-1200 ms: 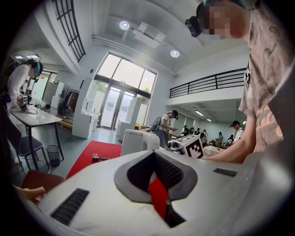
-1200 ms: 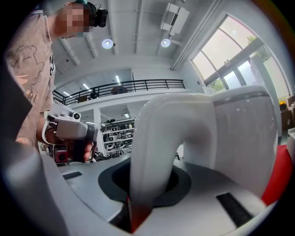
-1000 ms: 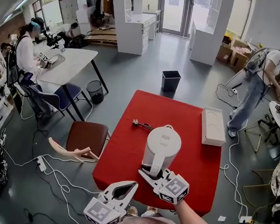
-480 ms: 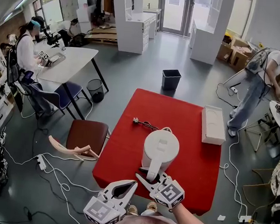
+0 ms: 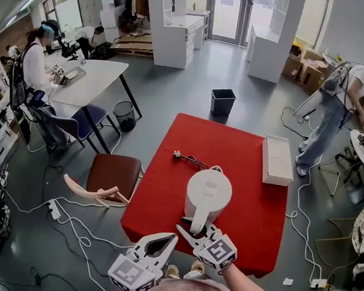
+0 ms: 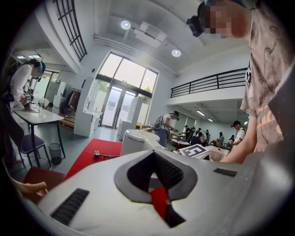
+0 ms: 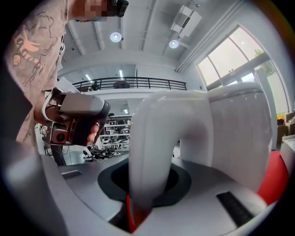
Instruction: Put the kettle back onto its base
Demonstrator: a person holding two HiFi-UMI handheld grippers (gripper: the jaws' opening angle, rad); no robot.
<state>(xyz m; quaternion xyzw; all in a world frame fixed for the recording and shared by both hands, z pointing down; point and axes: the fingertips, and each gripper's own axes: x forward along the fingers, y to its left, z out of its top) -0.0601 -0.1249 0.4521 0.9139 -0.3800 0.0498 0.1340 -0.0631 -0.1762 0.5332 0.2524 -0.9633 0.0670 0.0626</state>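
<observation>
1. Standing upright near the middle of the red table (image 5: 165, 197), the kettle (image 5: 208, 195) looks seated on its base (image 5: 218, 169), whose rim peeks out behind it.
2. The right hand-held gripper (image 5: 194, 227) grips the kettle by its handle; its jaws have just eased slightly wider, probably to let go.
3. The left hand-held gripper (image 5: 172, 239) hangs closed and empty at the table's near edge, out of the way.

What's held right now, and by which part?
Right tongs hold the kettle by its handle, jaws just opening slightly; left tongs hold nothing.
</observation>
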